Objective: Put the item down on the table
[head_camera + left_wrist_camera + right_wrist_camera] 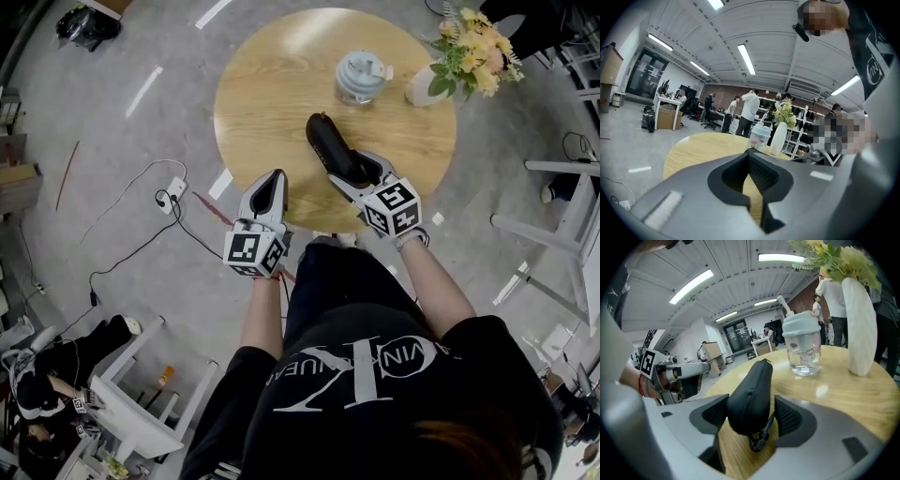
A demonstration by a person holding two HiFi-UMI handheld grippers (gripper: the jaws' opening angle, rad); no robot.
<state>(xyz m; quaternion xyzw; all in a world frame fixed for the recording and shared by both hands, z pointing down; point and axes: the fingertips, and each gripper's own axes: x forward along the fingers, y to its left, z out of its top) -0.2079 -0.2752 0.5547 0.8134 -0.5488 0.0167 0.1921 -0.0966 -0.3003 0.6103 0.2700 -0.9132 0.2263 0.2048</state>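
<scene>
A black zipped pouch [324,137] sticks out over the round wooden table [272,84], near its front edge. My right gripper [345,167] is shut on the pouch's near end. In the right gripper view the pouch [752,390] sits between both pads of that gripper [751,414], tilted up and away, with its zip pull hanging just above the wood [843,394]. My left gripper [274,178] is at the table's front-left edge, shut with nothing in it. In its own view, the left gripper [750,157] has its tips together and the tabletop [703,145] beyond.
A clear cup with a pale lid [361,77] and a white vase of flowers [427,84] stand at the table's far side. On the floor to the left lie a power strip and cables [173,192]. White frames [553,234] stand to the right. People stand in the background.
</scene>
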